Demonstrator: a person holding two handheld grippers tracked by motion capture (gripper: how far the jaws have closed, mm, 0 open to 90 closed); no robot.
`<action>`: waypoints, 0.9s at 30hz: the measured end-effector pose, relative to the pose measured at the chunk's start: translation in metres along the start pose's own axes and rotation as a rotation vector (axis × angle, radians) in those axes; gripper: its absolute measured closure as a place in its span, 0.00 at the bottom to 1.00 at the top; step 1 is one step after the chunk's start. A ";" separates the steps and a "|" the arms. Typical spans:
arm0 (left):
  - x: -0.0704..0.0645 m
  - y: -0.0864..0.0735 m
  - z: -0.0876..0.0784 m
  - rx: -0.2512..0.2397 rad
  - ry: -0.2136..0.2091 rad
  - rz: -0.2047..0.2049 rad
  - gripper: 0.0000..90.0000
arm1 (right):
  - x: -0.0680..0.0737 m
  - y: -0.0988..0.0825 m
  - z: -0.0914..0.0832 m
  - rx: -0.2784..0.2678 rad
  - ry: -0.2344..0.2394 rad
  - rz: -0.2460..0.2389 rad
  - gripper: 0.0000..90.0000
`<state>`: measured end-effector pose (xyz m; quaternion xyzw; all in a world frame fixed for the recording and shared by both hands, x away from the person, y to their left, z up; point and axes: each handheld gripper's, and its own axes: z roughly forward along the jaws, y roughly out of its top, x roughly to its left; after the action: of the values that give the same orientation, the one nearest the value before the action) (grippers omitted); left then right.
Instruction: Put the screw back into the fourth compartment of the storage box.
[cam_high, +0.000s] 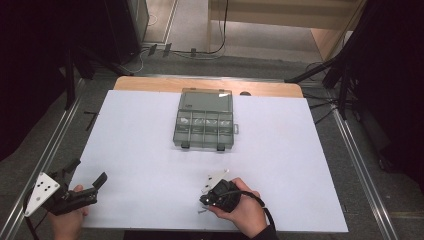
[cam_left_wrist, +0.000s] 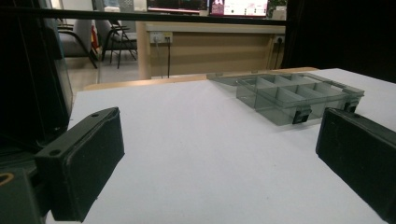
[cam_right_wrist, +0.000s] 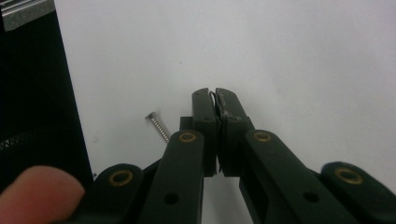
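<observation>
Held low over the white table (cam_high: 150, 150) near its front edge, my right gripper (cam_high: 206, 200) points toward the person's side. In the right gripper view its jaws (cam_right_wrist: 215, 95) are pressed together, and a thin grey sliver shows in the seam at the tips; I cannot tell what it is. A small screw (cam_right_wrist: 159, 127) lies on the table just left of them. My left gripper (cam_high: 86, 181) rests at the front left corner, its jaws (cam_left_wrist: 219, 154) wide apart with nothing between them. The grey compartment box (cam_high: 204, 122) (cam_left_wrist: 289, 95) stands open at the far middle.
A few small pale bits (cam_high: 217, 176) lie on the table just beyond my right gripper. One more small screw (cam_high: 202, 211) lies by the front edge. A wooden strip (cam_high: 150, 84) borders the table's far side, and metal rails (cam_high: 360, 165) run along both sides.
</observation>
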<state>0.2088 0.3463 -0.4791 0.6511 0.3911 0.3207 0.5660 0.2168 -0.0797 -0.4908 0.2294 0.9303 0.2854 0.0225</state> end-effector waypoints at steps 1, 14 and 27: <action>0.000 0.000 0.000 0.000 0.000 0.000 0.01 | 0.000 0.000 -0.001 -0.004 0.003 0.005 1.00; 0.000 0.000 0.000 -0.004 -0.003 0.000 0.01 | -0.012 0.006 -0.019 -0.052 0.001 0.033 1.00; 0.000 0.000 0.000 -0.004 -0.003 0.000 0.01 | -0.031 0.014 -0.035 -0.088 -0.022 0.051 1.00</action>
<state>0.2088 0.3463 -0.4793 0.6506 0.3896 0.3202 0.5678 0.2438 -0.1017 -0.4567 0.2548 0.9105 0.3238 0.0357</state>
